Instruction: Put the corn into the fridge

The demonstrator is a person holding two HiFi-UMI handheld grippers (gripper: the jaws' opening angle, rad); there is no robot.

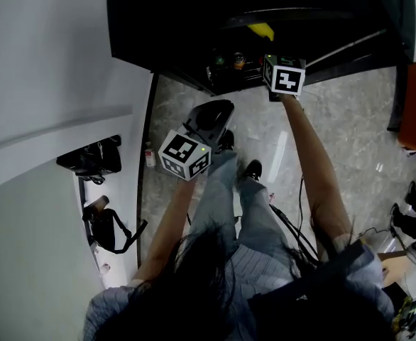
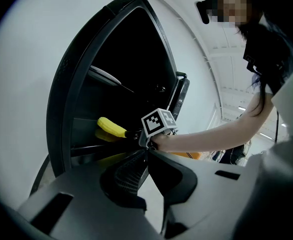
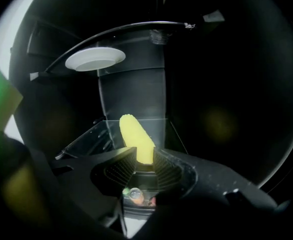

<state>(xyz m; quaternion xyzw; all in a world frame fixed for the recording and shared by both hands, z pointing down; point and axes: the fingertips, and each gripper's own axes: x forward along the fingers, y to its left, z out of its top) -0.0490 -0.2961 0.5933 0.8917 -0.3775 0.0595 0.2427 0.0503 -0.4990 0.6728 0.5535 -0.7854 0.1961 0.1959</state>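
My right claw (image 3: 145, 159): narrow, pads clamped on the lower end of the corn (image 3: 136, 136). The cob juts out ahead of my tips and upward, inside the dark fridge (image 3: 131, 89), above a glass shelf (image 3: 81, 136). White plate (image 3: 95, 59) sits higher, left of the claw. My left claw (image 2: 147, 153): tips together, nothing between them, outside the fridge opening.

The head camera is looking steeply down past both arms toward the fridge (image 1: 194, 20) on the far side. The camera on the left tongs (image 2: 147, 153) is facing the fridge from farther back, taking in the right tongs (image 2: 132, 133). The right tongs' camera is peering closely inside. All three are showing the corn (image 1: 263, 30).
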